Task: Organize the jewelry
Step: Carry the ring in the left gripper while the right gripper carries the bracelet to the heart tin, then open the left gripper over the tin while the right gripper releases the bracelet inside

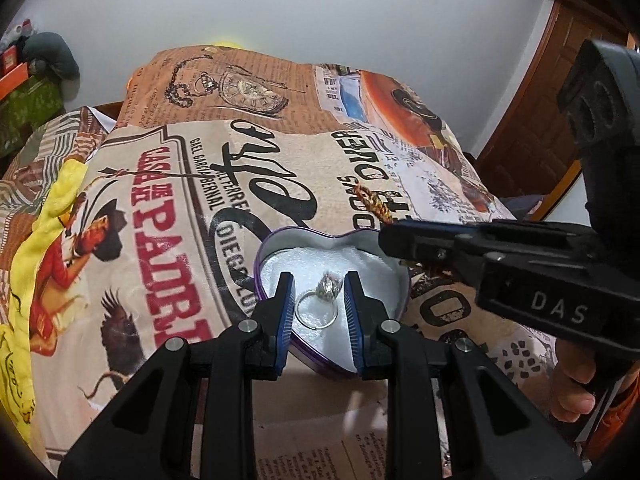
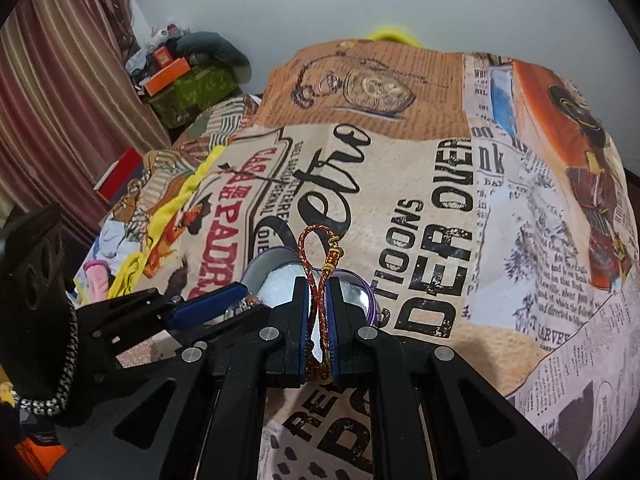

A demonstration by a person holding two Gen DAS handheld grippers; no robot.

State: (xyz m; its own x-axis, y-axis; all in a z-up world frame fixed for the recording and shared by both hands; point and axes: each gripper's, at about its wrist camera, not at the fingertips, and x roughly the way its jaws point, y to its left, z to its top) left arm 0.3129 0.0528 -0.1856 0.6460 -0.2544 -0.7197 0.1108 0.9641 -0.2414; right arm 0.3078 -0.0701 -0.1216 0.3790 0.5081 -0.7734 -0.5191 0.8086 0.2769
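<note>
A heart-shaped purple tin [image 1: 400, 300] with white foam lining sits on the printed blanket. A silver ring [image 1: 320, 304] with a stone lies on the foam. My left gripper [image 1: 318, 284] is open, its fingers either side of the ring, not touching it. My right gripper [image 2: 318, 284] is shut on a red and gold braided cord bracelet [image 2: 314, 256], which loops out past its fingertips above the tin [image 2: 368, 300]. In the left wrist view the right gripper [image 1: 384, 236] reaches in from the right over the tin's far right edge, with the bracelet [image 1: 376, 200] sticking out.
The blanket [image 1: 160, 220] with newspaper and poster prints covers a bed. Yellow fabric [image 1: 24, 280] lies at the left. Boxes and clutter [image 2: 180, 76] stand at the back left by a curtain. A wooden door [image 1: 540, 128] is at the right.
</note>
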